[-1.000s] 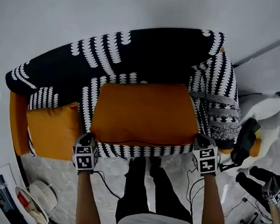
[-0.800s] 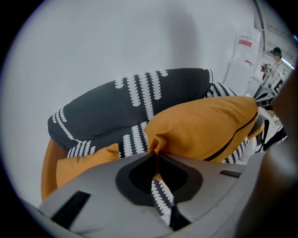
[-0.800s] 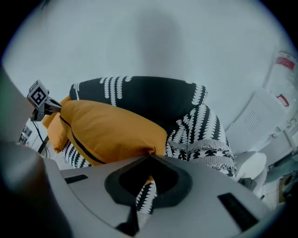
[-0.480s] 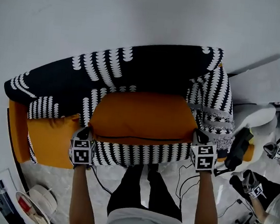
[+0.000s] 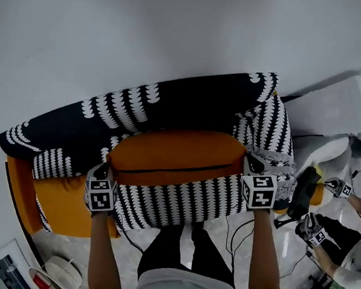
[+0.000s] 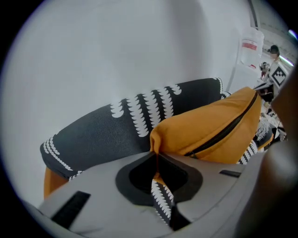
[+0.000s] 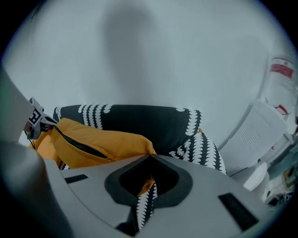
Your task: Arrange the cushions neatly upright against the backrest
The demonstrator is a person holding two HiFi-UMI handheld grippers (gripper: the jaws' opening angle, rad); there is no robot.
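Note:
A large cushion (image 5: 176,158), orange on one face and black with white marks on the other, hangs between my two grippers in front of the sofa's patterned backrest (image 5: 171,105). My left gripper (image 5: 102,172) is shut on its left corner and my right gripper (image 5: 253,165) on its right corner. The zipped orange edge faces up and the patterned face is turned toward me. In the left gripper view the cushion (image 6: 209,128) bulges from the shut left gripper (image 6: 157,169). The right gripper view shows the cushion's (image 7: 98,142) corner pinched in the right gripper (image 7: 146,179).
An orange cushion (image 5: 61,199) lies on the seat at the left. A patterned cushion (image 5: 271,127) leans at the sofa's right arm. A white box (image 5: 337,102) stands to the right, by a seated person (image 5: 346,271) with other grippers. Cables cross the floor.
Both grippers have risen and moved toward the backrest with the cushion. It has tipped up: less of its orange face shows and its patterned face now shows below.

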